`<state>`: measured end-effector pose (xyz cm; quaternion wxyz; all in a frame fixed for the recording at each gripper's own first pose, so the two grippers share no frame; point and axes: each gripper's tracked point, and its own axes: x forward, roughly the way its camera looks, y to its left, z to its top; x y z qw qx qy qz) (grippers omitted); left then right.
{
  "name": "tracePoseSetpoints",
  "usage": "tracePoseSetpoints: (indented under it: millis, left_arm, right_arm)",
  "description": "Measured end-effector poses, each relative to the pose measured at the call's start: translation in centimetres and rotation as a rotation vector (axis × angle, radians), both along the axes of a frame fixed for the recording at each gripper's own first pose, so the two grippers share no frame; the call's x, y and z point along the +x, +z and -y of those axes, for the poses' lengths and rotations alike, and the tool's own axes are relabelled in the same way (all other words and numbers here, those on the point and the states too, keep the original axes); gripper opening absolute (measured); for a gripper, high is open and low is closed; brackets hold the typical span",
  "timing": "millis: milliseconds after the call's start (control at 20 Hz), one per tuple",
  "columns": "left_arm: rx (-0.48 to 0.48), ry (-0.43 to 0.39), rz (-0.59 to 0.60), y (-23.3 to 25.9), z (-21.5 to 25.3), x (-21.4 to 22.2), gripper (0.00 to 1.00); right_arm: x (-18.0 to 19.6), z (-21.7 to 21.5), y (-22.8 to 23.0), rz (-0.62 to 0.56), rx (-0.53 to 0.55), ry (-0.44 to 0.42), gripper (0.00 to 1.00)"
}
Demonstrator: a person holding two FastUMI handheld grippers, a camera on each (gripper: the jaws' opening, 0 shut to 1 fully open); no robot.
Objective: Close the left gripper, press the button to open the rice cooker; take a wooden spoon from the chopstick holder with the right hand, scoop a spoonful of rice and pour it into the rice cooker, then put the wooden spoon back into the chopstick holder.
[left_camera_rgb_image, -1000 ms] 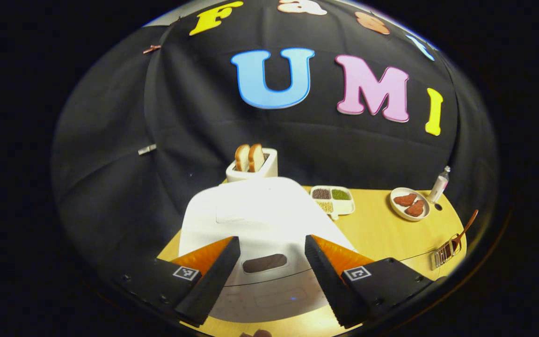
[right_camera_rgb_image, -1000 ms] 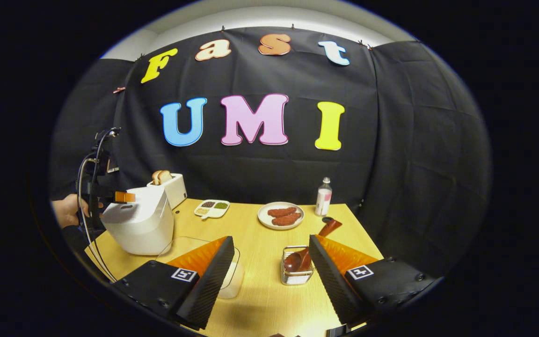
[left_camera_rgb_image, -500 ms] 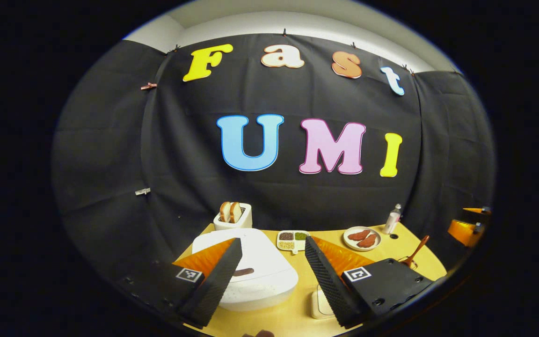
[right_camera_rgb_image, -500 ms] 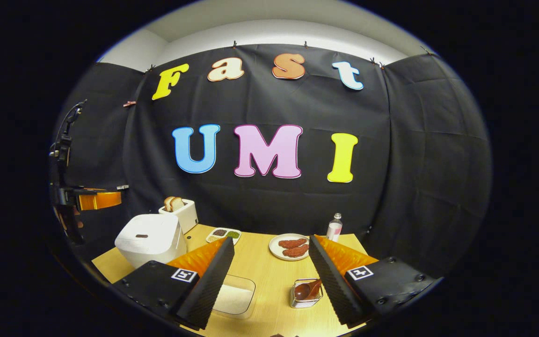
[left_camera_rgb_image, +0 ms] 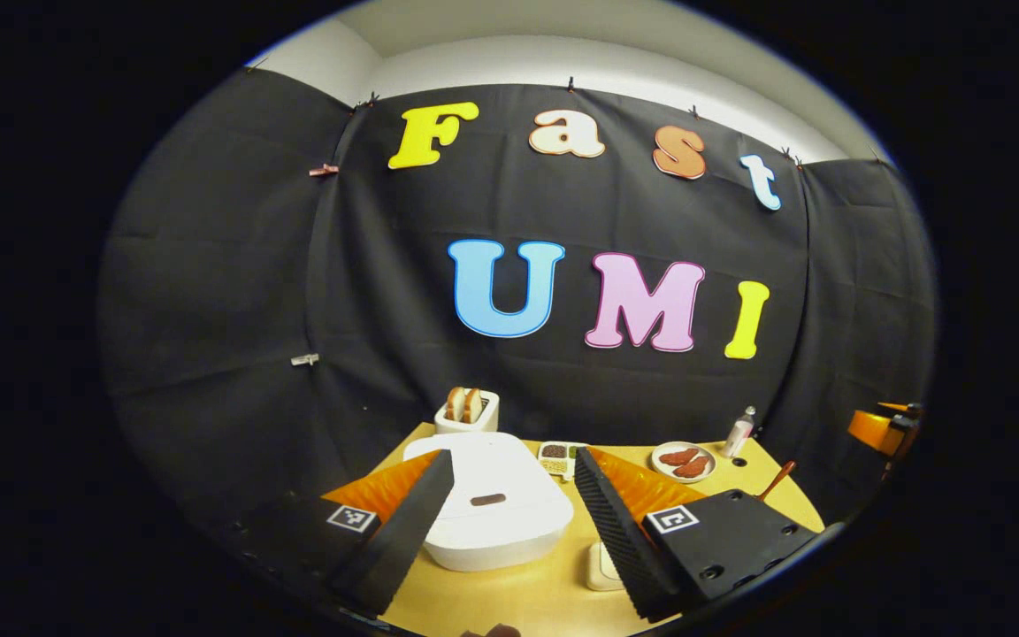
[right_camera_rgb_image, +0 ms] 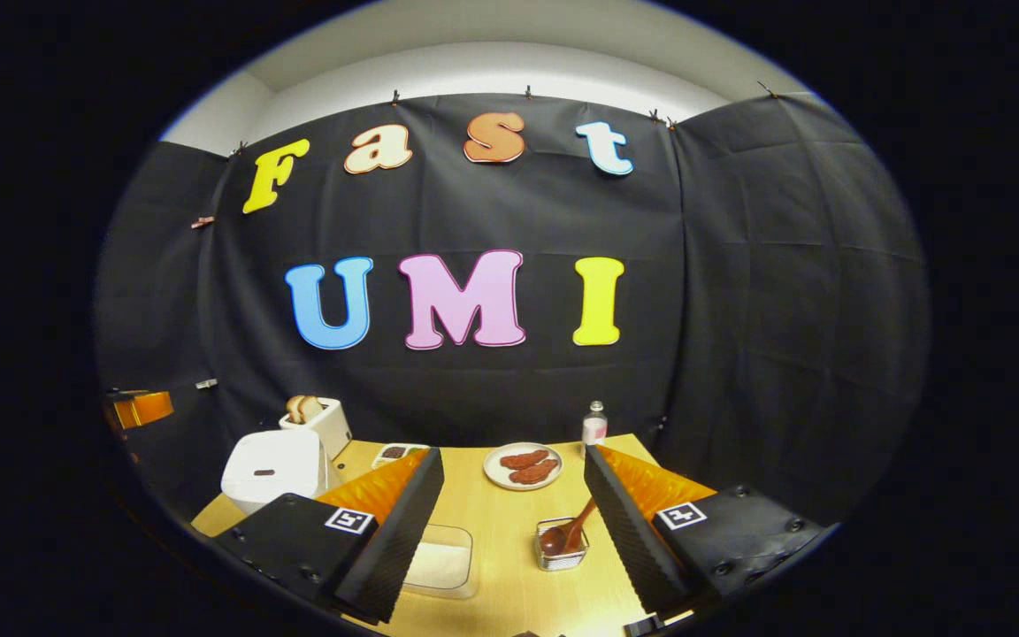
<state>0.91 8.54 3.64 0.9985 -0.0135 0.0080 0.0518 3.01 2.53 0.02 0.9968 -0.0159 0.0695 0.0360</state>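
Left gripper view, left tongs (left_camera_rgb_image: 509,513): spread wide, holding nothing, raised above the worktop (left_camera_rgb_image: 527,602).
Rice cooker (left_camera_rgb_image: 496,518): white, rounded, lid down, a small dark oval button on its top; it sits on the worktop between the two fingers as seen from above.
Farther back: toaster (left_camera_rgb_image: 467,411) with two bread slices against the cloth wall; divided dish (left_camera_rgb_image: 560,453) of grains beside the cooker.

Right gripper view, right tongs (right_camera_rgb_image: 514,522): spread wide, holding nothing, above the worktop.
Rice container (right_camera_rgb_image: 439,566): clear, shallow, white rice inside, just beside the left finger.
Chopstick holder (right_camera_rgb_image: 560,548): small wire basket near the right finger.
Wooden spoon (right_camera_rgb_image: 567,533): reddish-brown, bowl down in the holder, handle leaning up to the right.
Farther back: plate (right_camera_rgb_image: 523,466) with two brown pieces; small bottle (right_camera_rgb_image: 594,425) by the wall.
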Motion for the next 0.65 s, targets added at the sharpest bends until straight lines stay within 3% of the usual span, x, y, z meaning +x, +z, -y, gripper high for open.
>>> tracePoseSetpoints:
  millis: [150, 400, 650]
  left_arm:
    - [0.049, -0.013, 0.024, 0.4, -0.3, -0.7, 0.95]
    - [0.032, -0.063, 0.040, 1.3, 1.3, -0.4, 0.95]
    - [0.044, -0.106, 0.039, 0.9, 2.5, -0.4, 0.95]
  right_arm:
    - [-0.7, 0.0, 0.7, 0.018, -0.014, -0.019, 1.00]
    - [-1.1, -1.9, 1.3, 0.023, -0.003, 0.010, 0.96]
    - [-1.6, -3.1, 0.9, 0.013, 0.001, 0.018, 1.00]
